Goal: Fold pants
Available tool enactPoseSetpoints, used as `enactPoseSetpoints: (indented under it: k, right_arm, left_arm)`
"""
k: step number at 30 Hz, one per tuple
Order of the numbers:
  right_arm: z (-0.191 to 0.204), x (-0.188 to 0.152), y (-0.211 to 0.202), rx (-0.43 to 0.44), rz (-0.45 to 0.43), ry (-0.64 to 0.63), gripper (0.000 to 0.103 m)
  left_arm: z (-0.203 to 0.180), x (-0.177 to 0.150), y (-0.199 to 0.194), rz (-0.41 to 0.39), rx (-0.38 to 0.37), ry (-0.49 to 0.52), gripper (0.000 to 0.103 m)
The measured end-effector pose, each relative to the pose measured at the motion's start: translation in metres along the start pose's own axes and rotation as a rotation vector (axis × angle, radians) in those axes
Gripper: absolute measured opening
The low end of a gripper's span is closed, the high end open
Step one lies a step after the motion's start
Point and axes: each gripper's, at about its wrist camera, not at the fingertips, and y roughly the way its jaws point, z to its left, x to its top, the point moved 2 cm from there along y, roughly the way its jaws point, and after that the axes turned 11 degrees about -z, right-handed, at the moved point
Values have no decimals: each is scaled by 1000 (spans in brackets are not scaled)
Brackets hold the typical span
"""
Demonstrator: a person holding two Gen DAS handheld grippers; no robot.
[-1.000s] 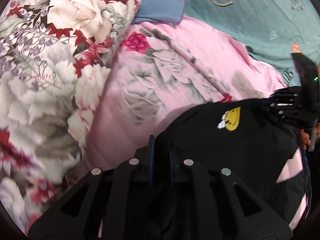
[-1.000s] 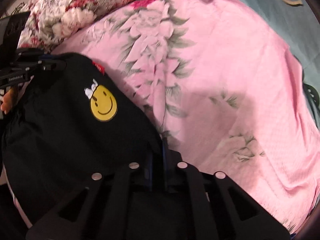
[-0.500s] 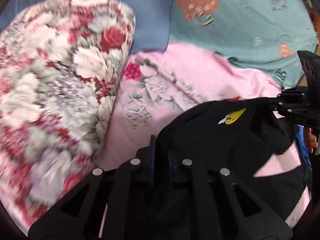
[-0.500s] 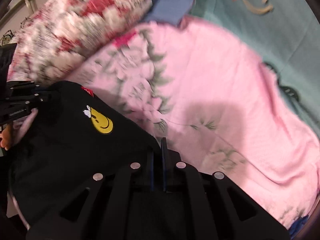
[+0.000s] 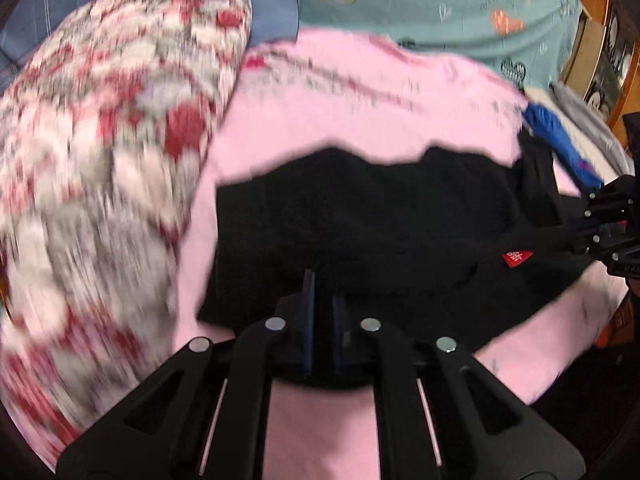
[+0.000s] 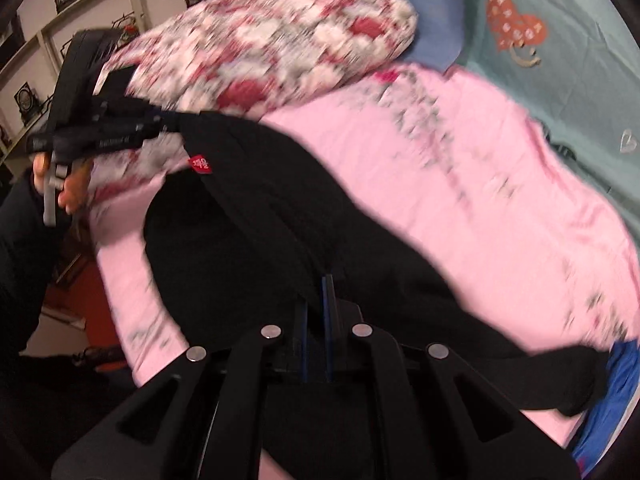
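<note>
i'm looking at a bed covered by a pink sheet (image 5: 360,120) with a faint flower print, blurred in both views. on it lie the black pants (image 5: 380,220), spread across the middle, with a small red tag (image 5: 517,258) showing near one edge. a rolled floral quilt (image 5: 112,152) in red, white and grey rests along the left side, touching the pink sheet. behind it i see a blue pillow (image 6: 432,8), and beside that a teal cover (image 5: 440,12) with heart prints. a bright blue cloth (image 5: 560,140) lies at the right edge, just beside the pants.
</note>
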Motion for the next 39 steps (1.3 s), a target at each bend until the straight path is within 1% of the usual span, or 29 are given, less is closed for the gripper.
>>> enactPoseSetpoints:
  k: [1, 4, 8, 11, 15, 16, 17, 18, 19, 20, 21, 22, 23, 24, 25, 26, 27, 29, 30, 32, 33, 34, 35, 36, 37, 38, 39]
  right_arm:
    - [13, -15, 2, 14, 3, 6, 6]
    - [33, -41, 10, -3, 9, 0, 6]
    - [36, -54, 23, 0, 32, 42, 6]
    - [36, -58, 32, 0, 48, 53, 6]
    - [35, -64, 41, 6, 74, 71, 6]
    - [34, -65, 43, 7, 78, 74, 6]
    - [34, -65, 46, 6, 83, 77, 6]
    - [35, -66, 47, 5, 87, 77, 6]
    - [35, -68, 50, 2, 93, 75, 6]
    - [36, -70, 52, 3, 101, 73, 10]
    - [37, -71, 53, 5, 105, 73, 11]
    - [38, -71, 52, 9, 98, 66, 16]
    - [41, -72, 51, 22, 103, 63, 28]
    - [43, -72, 50, 25, 108, 58, 35]
    - [47, -72, 46, 22, 111, 44, 46]
    - [53, -71, 40, 20, 109, 17, 49]
    - [56, -69, 36, 18, 105, 5, 49]
    - [61, -59, 20, 21, 68, 1, 48]
    - [61, -53, 14, 25, 47, 16, 44]
    - [58, -40, 9, 30, 16, 48, 12]
    - [57, -37, 11, 18, 7, 55, 6]
    - [57, -34, 19, 2, 8, 63, 4]
    - [57, -35, 26, 1, 15, 71, 4]
    - [56, -37, 34, 6, 32, 84, 3]
    - [54, -44, 46, 16, 74, 110, 3]
    - [51, -50, 54, 26, 112, 132, 3]
    - [51, -59, 64, 36, 159, 158, 4]
  left_arm:
    - [-1, -9, 0, 9, 4, -2, 7]
    - [2, -24, 1, 13, -5, -25, 8]
    - [5, -34, 6, 25, -15, -42, 8]
    - [5, -36, 11, 29, -20, -45, 8]
    - [8, -37, 7, 31, -39, -62, 13]
    - [8, -38, 2, 31, -44, -67, 17]
    - [7, -39, -4, 28, -50, -71, 25]
    - [6, -39, -14, 14, -45, -74, 70]
    - [4, -38, -25, -22, -29, -74, 90]
    - [1, -35, -40, -77, -31, -68, 90]
    - [-3, -32, -50, -99, -57, -60, 91]
    - [-7, -28, -59, -118, -66, -54, 91]
    - [-11, -23, -66, -142, -62, -49, 91]
    - [-16, -17, -73, -167, -67, -41, 91]
    - [-21, -12, -75, -182, -70, -35, 91]
    - [-28, -5, -73, -194, -66, -35, 91]
    - [-32, 0, -69, -195, -70, -40, 91]
    - [-40, 8, -56, -192, -81, -64, 91]
    - [-45, 12, -43, -178, -91, -90, 89]
    - [-51, 11, -22, -139, -105, -119, 67]
    - [-56, 8, -7, -90, -105, -119, 39]
    - [-58, 2, 10, -23, -91, -127, 14]
    - [-59, -4, 21, 27, -75, -137, 6]
    - [-59, -14, 37, 96, -49, -151, 3]
    - [-58, -21, 46, 126, -33, -162, 3]
    - [-57, -22, 45, 97, -30, -180, 2]
    - [-57, -24, 44, 86, -25, -196, 2]
